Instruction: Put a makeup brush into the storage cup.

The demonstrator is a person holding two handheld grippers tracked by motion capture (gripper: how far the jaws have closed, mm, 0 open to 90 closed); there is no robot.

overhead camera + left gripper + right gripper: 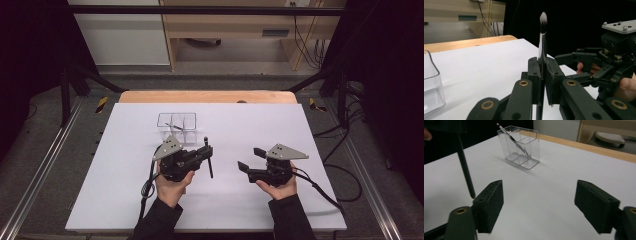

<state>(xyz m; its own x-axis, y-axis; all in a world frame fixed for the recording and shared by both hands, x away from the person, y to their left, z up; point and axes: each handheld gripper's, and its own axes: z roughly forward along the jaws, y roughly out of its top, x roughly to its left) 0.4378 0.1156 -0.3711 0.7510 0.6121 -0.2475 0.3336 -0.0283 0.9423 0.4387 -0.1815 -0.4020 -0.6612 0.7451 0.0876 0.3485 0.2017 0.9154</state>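
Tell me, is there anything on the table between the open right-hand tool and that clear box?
No: in the right gripper view, only bare white table lies between the right gripper and the clear organizer.

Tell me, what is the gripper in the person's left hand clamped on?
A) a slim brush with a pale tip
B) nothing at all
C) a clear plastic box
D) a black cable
A: the left gripper has its jaws closed on the dark handle of a brush, whose pale bristle tip stands above the jaws, while the clear organizer stands apart on the table.
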